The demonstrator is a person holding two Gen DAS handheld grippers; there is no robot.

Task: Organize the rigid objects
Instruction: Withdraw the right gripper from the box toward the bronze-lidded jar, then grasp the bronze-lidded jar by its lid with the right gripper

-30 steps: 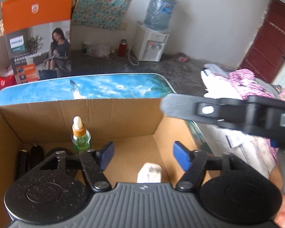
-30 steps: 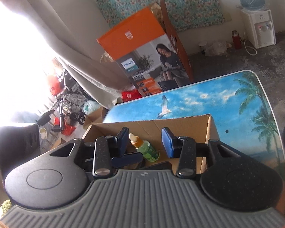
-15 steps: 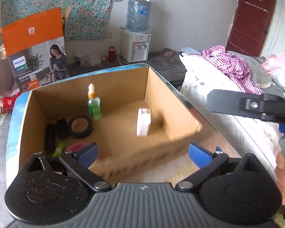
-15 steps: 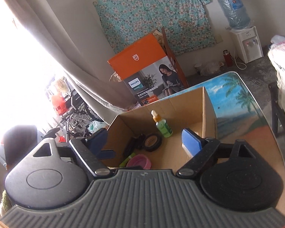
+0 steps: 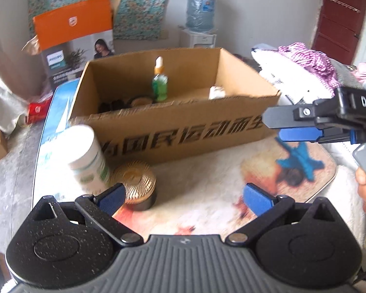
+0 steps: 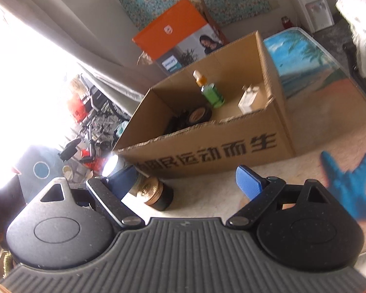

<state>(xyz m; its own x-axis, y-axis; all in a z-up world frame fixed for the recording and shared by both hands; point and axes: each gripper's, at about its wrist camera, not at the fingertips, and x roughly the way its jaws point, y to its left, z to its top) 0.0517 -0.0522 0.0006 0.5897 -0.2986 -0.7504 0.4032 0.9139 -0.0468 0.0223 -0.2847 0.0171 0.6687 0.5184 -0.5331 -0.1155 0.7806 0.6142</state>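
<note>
Fingers [image 5: 111,199] of left gripper [image 5: 184,199] spread fully apart, nothing between them; right gripper [image 6: 186,180] likewise wide, pads empty, seen also from the side at the right edge of the left wrist view. Both hovering over the table's patterned mat [image 5: 231,168], short of the cardboard box [image 5: 183,131].

Inside the box: green dropper bottle [image 5: 159,85] upright toward the back wall, small white bottle [image 6: 249,99] near the right wall, black rings [image 6: 198,114] at the left end. Outside, at the box's front-left corner: white cylindrical container [image 5: 89,157], tilted or blurred, cannot tell which, and just beside it a gold-topped round tin [image 5: 135,183] on a black base, close to the left gripper's left pad.

Judged step: between placements, hands free and lining up on the next item left outside. Likely target either the tin or the white container, both nearest the left gripper.

Next move calls for: shifting left, lowering until pads straddle the chosen item, avoiding a knock on its close neighbour, closing squarely across the sides, lifting clear of the box's front wall before setting down on open floor inside.
</note>
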